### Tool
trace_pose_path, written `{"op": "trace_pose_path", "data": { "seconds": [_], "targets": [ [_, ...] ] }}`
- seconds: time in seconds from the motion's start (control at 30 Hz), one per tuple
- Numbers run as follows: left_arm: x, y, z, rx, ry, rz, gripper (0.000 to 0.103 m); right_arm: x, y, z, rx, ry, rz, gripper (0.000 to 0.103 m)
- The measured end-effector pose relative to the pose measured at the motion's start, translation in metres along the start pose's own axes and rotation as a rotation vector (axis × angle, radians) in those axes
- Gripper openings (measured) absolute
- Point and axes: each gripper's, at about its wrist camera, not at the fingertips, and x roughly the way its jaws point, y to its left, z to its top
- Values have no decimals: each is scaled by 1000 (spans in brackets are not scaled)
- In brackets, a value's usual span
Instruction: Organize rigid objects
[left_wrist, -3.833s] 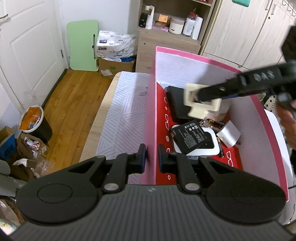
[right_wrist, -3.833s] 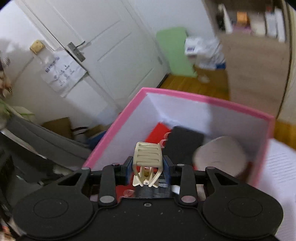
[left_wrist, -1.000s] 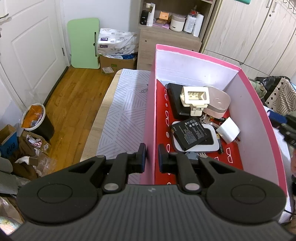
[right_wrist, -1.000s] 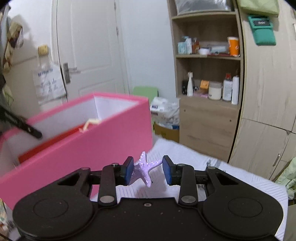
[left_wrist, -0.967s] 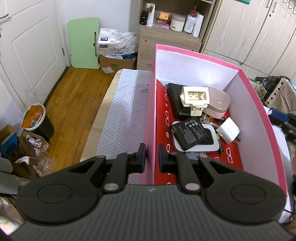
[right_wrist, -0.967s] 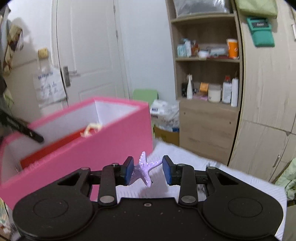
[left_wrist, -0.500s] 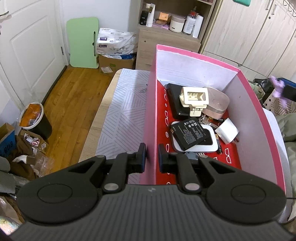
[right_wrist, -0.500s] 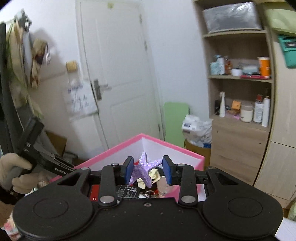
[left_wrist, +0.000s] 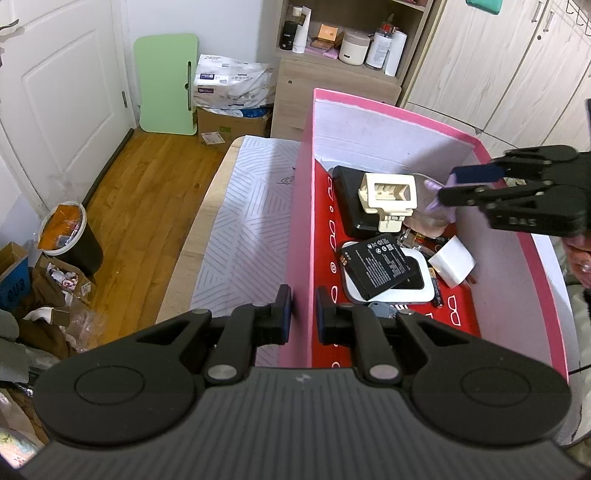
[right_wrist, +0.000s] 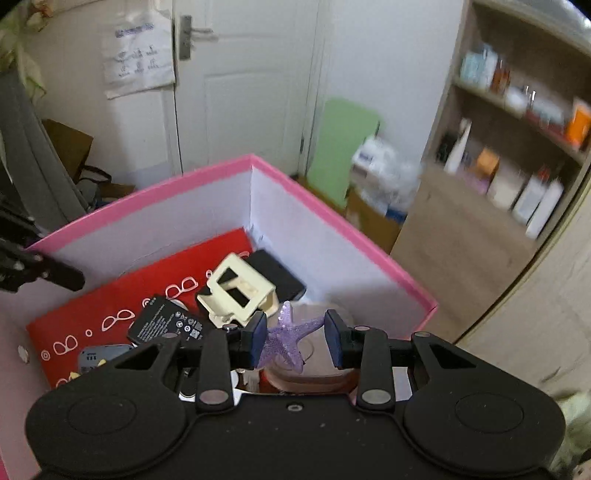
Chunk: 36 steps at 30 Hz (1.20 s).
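Observation:
A pink box (left_wrist: 301, 221) with white inner walls and a red floor stands on the table. My left gripper (left_wrist: 303, 314) is shut on its near left wall. Inside lie a cream plastic clip (left_wrist: 388, 194), a black battery (left_wrist: 376, 264), a black flat case (left_wrist: 347, 195) and a white cube (left_wrist: 452, 262). My right gripper (right_wrist: 295, 338) is shut on a glittery purple starfish (right_wrist: 286, 341). It hangs over the box's (right_wrist: 332, 236) far right part, above a round pinkish container (right_wrist: 314, 365). In the left wrist view the right gripper (left_wrist: 461, 184) reaches in from the right, the starfish (left_wrist: 434, 199) at its tips.
The box stands on a table with a striped white cloth (left_wrist: 251, 206). Wooden floor lies to the left, with a bin (left_wrist: 68, 236) and bags. A green board (left_wrist: 166, 83), cartons and a shelf cabinet (left_wrist: 340, 74) stand behind. A person's hand (left_wrist: 578, 251) shows at the right edge.
My right gripper has swung with the starfish from outside the box's right wall to above its inside, tilting downward. The left gripper and the box have stayed still.

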Motion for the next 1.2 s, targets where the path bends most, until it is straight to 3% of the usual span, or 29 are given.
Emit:
{"op": "trace_pose_path", "data": {
  "seconds": [0.07, 0.23, 0.37, 0.43, 0.5, 0.6, 0.8, 0.93, 1.03, 1.1, 1.2],
  "targets": [
    [0, -1, 0, 6, 0, -2, 12, 8, -2, 0, -5, 25, 10, 40],
    [-1, 0, -1, 6, -3, -3, 12, -5, 1, -3, 42, -39, -19, 58],
    [-1, -1, -2, 6, -2, 0, 12, -39, 2, -14, 99, -166, -55, 60],
    [-1, -1, -1, 13, 5, -2, 12, -67, 5, -25, 135, -283, -91, 62],
    [0, -1, 0, 17, 10, -2, 12, -95, 11, -38, 162, -373, -70, 71],
    [0, -3, 0, 21, 11, 1, 12, -121, 22, -55, 205, -443, -63, 73],
    [-1, -3, -1, -10, 12, 5, 12, -138, 37, -85, 358, -441, -97, 75],
    [-10, -6, -7, -24, 5, 26, 13, -149, 41, -99, 426, -491, -166, 75],
    [-26, -12, -14, -15, -13, 41, 17, -152, 45, -105, 423, -505, -208, 76],
    [-41, -16, -20, -12, -33, 48, 26, -152, 47, -107, 428, -511, -235, 76],
    [-65, -27, -27, 17, -94, 77, 44, -156, 49, -110, 458, -522, -209, 76]
  ]
}}
